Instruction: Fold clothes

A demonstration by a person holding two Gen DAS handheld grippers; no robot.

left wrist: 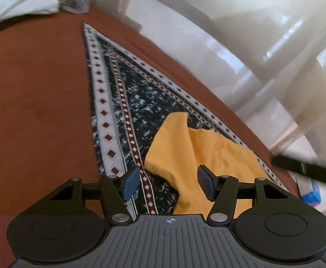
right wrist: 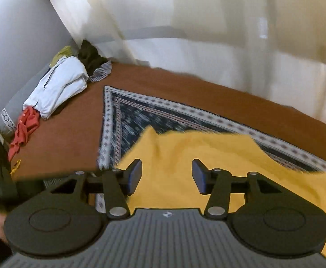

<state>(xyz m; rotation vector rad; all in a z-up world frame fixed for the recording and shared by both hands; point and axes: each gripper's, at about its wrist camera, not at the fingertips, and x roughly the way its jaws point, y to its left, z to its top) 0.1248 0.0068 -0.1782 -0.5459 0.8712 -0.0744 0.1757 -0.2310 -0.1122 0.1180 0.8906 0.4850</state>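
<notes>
Both grippers hover spread wide over a yellow cloth, gripping nothing.

Nearest the left wrist camera, the left gripper (left wrist: 168, 183) has its blue pads (left wrist: 130, 184) far apart, with the rumpled edge of the yellow cloth (left wrist: 210, 154) under the gap. The right gripper (right wrist: 167, 176) is equally wide and bare, over the same cloth (right wrist: 185, 156). The cloth lies crumpled on a dark patterned mat (left wrist: 136, 102) with a white diamond border, spread on a brown bed (left wrist: 33, 93). Further back, by the wall, sit a red garment (right wrist: 25, 127), a white one (right wrist: 55, 89) and a dark one (right wrist: 90, 57). Pale curtains (right wrist: 207, 33) hang beyond.
</notes>
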